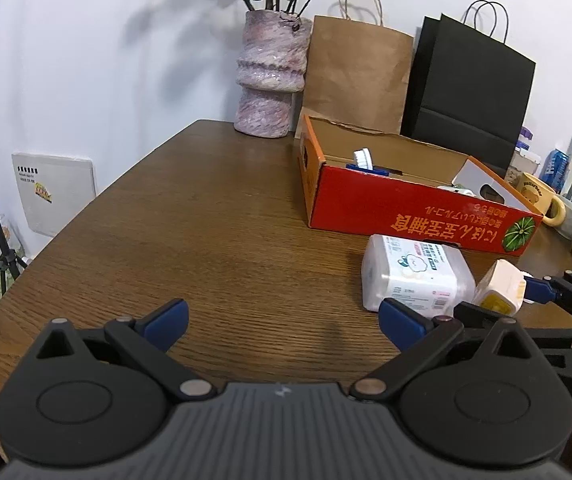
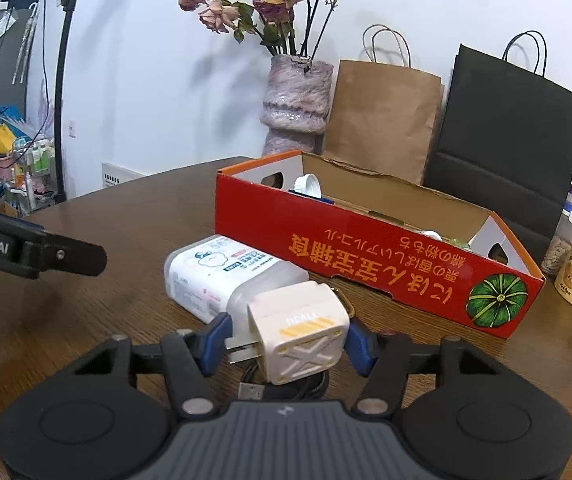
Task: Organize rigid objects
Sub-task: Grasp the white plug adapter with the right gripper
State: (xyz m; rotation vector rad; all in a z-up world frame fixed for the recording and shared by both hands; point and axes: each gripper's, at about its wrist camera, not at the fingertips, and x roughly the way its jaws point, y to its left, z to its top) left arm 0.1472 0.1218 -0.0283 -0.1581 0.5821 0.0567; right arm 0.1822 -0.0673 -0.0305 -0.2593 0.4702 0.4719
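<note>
- Left tool [image 1: 284, 322]: jaws stood wide, nothing between them, above the bare table [image 1: 206, 216].
- Right tool [image 2: 287, 346]: blue pads on either side of the white charger [image 2: 299, 330]; contact on the prong side unclear.
- Charger beside the wipes pack [image 2: 222, 276], before the red box [image 2: 365, 264].
- Box contents largely hidden by its wall; cable [image 2: 286, 390] beneath the charger mostly obscured.

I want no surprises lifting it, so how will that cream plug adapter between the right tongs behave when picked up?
The plug adapter looks like hard moulded plastic, so probably stiff. Its smooth sides may slip against the blue pads. A dark cable lies under it; if attached, it could drag.
</note>
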